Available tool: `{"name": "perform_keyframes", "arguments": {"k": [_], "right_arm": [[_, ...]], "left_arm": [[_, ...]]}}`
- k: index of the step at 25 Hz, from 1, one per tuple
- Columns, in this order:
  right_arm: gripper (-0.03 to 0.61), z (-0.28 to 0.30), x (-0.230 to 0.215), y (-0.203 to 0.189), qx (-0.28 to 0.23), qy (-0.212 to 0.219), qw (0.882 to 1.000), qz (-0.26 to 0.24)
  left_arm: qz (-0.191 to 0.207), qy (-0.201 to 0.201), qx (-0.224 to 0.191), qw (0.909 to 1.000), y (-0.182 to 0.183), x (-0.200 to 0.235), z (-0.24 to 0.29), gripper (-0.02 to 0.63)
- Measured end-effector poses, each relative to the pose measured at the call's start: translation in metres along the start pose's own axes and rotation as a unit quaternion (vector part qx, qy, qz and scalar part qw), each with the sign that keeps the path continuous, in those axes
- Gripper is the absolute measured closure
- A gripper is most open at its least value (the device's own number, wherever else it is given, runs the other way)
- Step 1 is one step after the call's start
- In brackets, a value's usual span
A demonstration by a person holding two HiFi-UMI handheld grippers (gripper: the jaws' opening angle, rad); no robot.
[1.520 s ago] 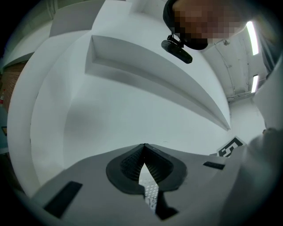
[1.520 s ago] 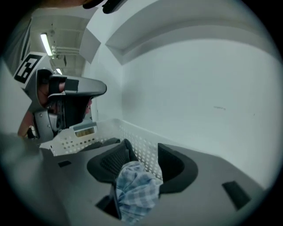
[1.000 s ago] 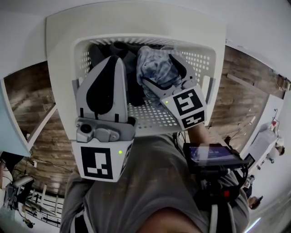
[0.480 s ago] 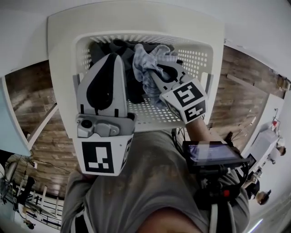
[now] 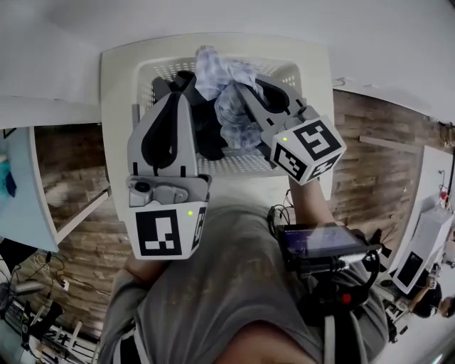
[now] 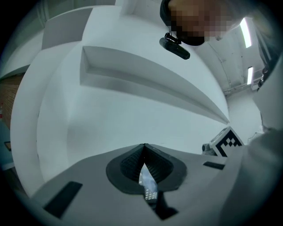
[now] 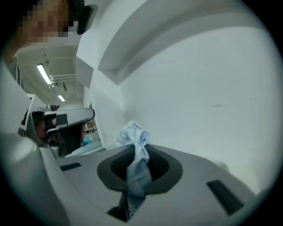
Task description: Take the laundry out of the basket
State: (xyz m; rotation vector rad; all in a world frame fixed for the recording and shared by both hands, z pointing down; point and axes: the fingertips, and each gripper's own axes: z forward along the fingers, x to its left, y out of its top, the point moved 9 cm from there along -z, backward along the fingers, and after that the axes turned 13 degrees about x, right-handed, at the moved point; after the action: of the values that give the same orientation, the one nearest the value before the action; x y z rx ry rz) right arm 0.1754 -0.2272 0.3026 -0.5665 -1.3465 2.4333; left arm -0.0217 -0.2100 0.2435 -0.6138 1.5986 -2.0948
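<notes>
A white perforated laundry basket [image 5: 116, 92] stands below me, with dark laundry [image 5: 210, 138] lying in it. A light blue crumpled cloth [image 5: 222, 89] hangs above the basket's far side, and my right gripper [image 5: 244, 91] is shut on it. In the right gripper view the cloth [image 7: 134, 137] sticks out past the right gripper [image 7: 138, 152] and trails down between the pads. My left gripper [image 5: 179, 92] hovers over the basket's left half, shut and empty. In its own view the left gripper [image 6: 144, 149] points at a white wall.
Wood-pattern floor [image 5: 75, 213] lies on both sides of the basket. A white wall [image 5: 227, 21] rises behind it. A dark device with a screen [image 5: 320, 243] hangs at the person's chest. A white panel [image 5: 32, 185] stands at the left.
The right gripper's jaws went from open around the light blue cloth to shut on it, and raised it above the basket. The left gripper stayed shut, rising a little.
</notes>
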Motion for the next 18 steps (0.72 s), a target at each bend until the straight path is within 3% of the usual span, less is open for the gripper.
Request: {"name": "perform_keyframes", "arguments": {"k": [4,10,18], "right_arm": [[0.54,-0.025,0.012,0.04,-0.062,-0.007,0.998,-0.031],[0.54,-0.074,0.03,0.084,-0.136,-0.02,0.989,-0.049],[0.54,-0.16,0.049,0.129,-0.223,-0.073,0.968,-0.091]], "left_arm": [[0.024,0.008,-0.026,0.9993,0.008,-0.013,-0.021,0.606],[0.008,0.002,-0.05,0.9987,0.015,-0.018,-0.052,0.606],[0.008,-0.022,-0.084,0.9962,0.022,-0.029,-0.073,0.606]]}}
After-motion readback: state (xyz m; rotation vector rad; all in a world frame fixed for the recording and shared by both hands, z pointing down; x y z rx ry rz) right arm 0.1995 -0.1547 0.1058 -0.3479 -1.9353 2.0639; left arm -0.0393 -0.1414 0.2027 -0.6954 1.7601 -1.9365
